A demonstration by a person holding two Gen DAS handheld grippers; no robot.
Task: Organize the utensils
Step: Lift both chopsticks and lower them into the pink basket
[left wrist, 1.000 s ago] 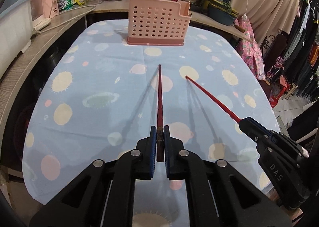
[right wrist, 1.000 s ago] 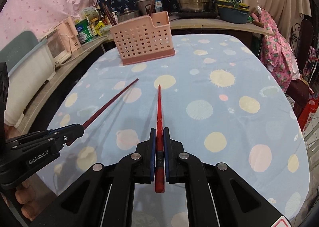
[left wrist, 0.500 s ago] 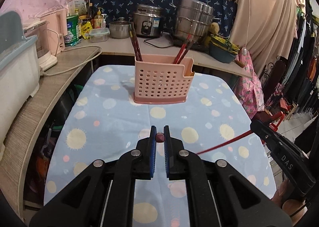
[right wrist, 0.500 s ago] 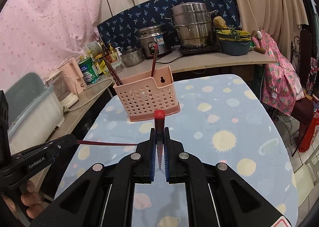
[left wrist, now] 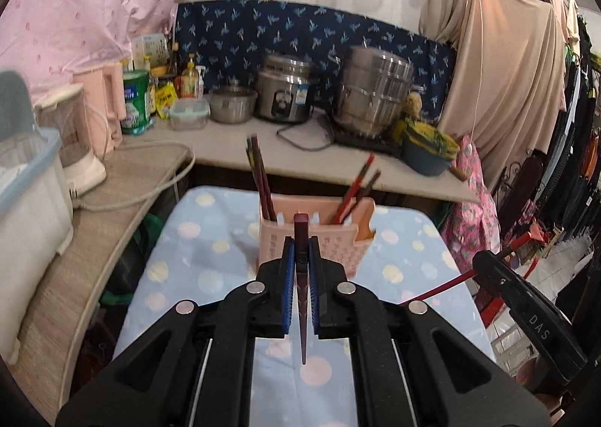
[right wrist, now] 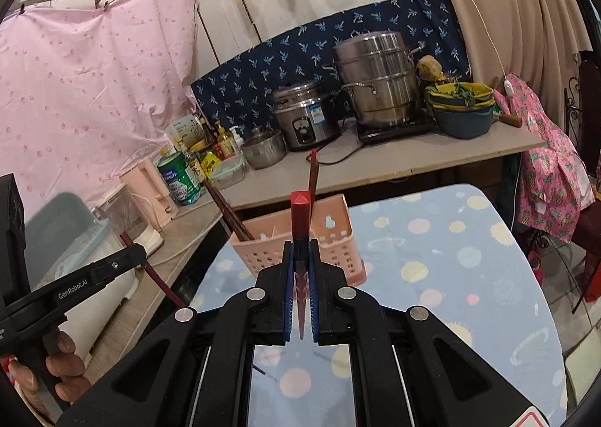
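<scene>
Cramped little kitchen corner here: pink sheet hung upper left, a blue leaf-print cloth behind a counter loaded with a rice cooker (left wrist: 284,92) and a stacked steamer pot (left wrist: 372,91), and in front of that my table (left wrist: 210,246) under a pale blue cloth with pastel dots. The target sits mid-frame in both views, a pink perforated utensil holder (right wrist: 330,235) at the far end of the table, already stocked with dark chopsticks leaning left and red ones on the right. My left gripper (left wrist: 300,269) is clamped tight on a dark red chopstick (left wrist: 301,235), thick end poking up past the pads and the thin tip hanging toward me. My right gripper (right wrist: 300,269) is likewise pinched shut on a brighter red chopstick (right wrist: 300,209), held the same way. I'd guess gripping near the thick end is so the stick can be tipped tip-down into a compartment. Both claws are angled somewhat downward, aimed at the holder from above the table and clear of it. In the right view, lower left of frame, a hand (right wrist: 60,367) is wrapped around the left gripper's handle. The holder's openings are narrow, so lining up each stick looks like the fiddly part.
</scene>
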